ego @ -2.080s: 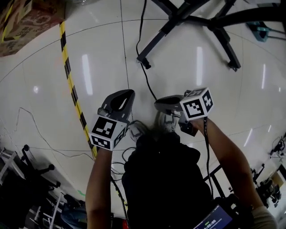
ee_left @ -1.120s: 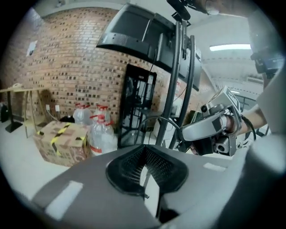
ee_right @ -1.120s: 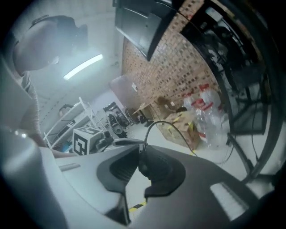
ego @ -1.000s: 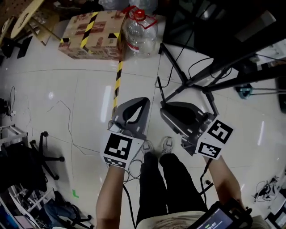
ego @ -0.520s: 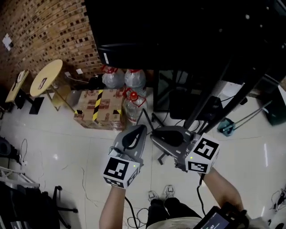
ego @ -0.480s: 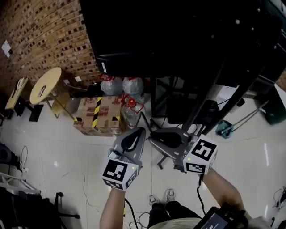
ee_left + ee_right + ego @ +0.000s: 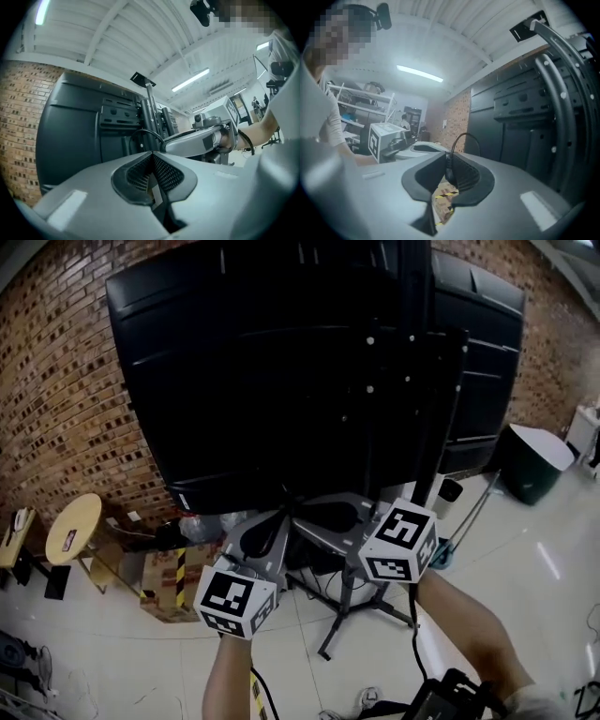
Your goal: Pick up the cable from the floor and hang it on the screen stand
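Our right gripper (image 7: 448, 158) had its fingers clamped on the black cable (image 7: 464, 134), which looped up just past the fingertips toward the dark back of the screen stand (image 7: 562, 108). Our left gripper (image 7: 152, 154) held its fingers pressed together on nothing, and the cable arched just beyond their tips.
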Available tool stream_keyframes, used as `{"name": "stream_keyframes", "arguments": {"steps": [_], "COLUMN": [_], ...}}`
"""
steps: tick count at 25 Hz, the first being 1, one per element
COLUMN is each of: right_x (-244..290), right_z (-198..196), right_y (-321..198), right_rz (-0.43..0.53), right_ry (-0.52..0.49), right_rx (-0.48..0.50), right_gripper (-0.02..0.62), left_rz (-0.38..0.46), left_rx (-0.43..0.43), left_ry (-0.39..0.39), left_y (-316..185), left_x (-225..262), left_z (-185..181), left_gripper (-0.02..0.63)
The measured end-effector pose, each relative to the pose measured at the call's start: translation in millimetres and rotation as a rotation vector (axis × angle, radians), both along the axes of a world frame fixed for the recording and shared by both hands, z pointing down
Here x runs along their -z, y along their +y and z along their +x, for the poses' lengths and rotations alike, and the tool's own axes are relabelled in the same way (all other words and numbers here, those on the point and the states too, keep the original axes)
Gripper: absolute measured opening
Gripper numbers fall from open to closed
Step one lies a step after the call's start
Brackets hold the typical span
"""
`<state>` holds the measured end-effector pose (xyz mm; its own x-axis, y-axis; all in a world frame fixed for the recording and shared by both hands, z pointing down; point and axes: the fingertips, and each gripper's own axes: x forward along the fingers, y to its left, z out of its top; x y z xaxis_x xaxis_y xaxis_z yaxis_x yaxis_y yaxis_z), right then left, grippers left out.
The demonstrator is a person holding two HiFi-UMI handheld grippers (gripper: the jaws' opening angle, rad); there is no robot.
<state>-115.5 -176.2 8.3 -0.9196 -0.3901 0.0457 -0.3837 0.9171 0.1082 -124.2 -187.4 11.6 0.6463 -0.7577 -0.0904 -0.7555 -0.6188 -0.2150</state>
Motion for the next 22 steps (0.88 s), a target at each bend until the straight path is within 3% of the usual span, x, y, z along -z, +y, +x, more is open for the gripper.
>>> {"name": "stream_keyframes", "arguments": {"steps": [6,11,16,22], "right_x": [74.3,165.4,240.5,307.6], "right_z": [36.3,72.9,92.1,96.5], "right_y": [-41.5,-82.3,-132.9,-158.6], "right_rz": [0.099,0.197,0.139,0.088], "right_ry": [0.042,0.113,0.142,0.065], "right_rx": [-0.035,-0.053,-0.069,-0.118], "right_gripper": [0.051,0.051,0.051,0.051], "left_rz": [0.105,0.187,0.252,0.278], "left_rx": [0.011,0.048,0.104,0.123], "left_ry": [-0.034,0.027,0.009,0.042], "left_y": [-40.0,-76.0,-106.7,-116.6], "left_x": [76.5,167.6,233.6,264.2], "left_z": [36.8,72.4,97.5,93.2], "left_gripper": [0.018,0.018,0.018,0.019]}}
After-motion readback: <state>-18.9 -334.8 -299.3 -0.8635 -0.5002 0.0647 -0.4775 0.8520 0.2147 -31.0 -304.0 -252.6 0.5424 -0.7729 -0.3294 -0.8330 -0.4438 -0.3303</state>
